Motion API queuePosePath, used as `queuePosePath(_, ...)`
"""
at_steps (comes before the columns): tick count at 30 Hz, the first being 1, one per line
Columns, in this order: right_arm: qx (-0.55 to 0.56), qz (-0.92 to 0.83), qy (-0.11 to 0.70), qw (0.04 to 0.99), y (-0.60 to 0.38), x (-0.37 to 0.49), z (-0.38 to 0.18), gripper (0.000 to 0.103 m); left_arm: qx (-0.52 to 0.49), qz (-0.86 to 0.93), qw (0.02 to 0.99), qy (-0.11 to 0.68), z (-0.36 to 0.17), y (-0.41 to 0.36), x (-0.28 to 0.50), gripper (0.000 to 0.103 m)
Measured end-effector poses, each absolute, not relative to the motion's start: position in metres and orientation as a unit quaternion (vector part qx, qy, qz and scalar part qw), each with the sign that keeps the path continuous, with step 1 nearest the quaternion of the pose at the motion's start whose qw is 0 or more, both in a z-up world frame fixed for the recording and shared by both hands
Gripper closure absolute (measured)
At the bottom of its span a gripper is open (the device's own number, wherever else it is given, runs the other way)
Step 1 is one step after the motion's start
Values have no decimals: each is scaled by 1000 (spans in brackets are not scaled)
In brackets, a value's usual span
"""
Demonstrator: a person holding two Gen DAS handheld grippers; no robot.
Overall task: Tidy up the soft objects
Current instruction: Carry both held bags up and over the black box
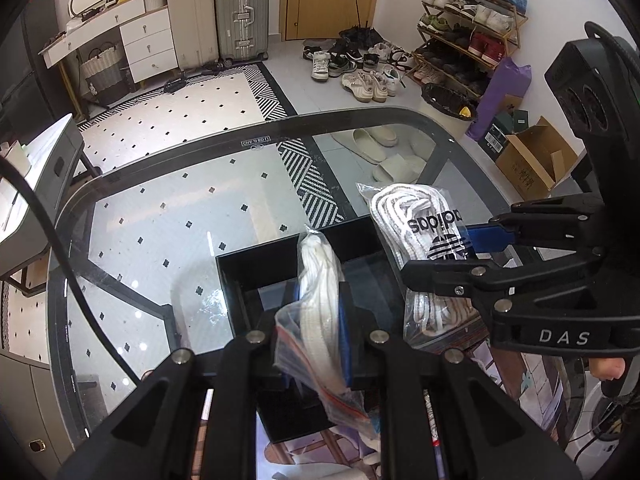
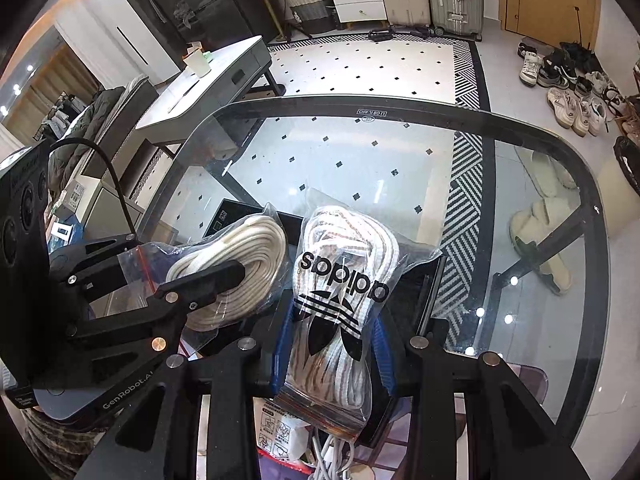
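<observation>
My left tongs are clamped on a clear bag of cream laces, held above the black box on the glass table. My right tongs are clamped on the Adidas bag of white laces, just beside the first bag

white laces in clear bag, red zip strip. adidas bag: black logo, white-brown laces. black box.
</observation>
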State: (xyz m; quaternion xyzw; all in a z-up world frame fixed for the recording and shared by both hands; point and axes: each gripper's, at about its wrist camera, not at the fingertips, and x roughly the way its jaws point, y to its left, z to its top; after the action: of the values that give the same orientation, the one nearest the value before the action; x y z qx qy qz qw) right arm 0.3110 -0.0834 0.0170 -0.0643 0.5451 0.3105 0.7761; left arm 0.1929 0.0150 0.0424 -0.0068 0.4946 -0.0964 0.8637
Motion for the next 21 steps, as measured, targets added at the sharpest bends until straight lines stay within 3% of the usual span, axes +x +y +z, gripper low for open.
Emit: queuePosePath(21, -89, 309, 569, 757, -64, 321, -18, 68, -11, -94, 846, 525, 10, 14, 208, 87)
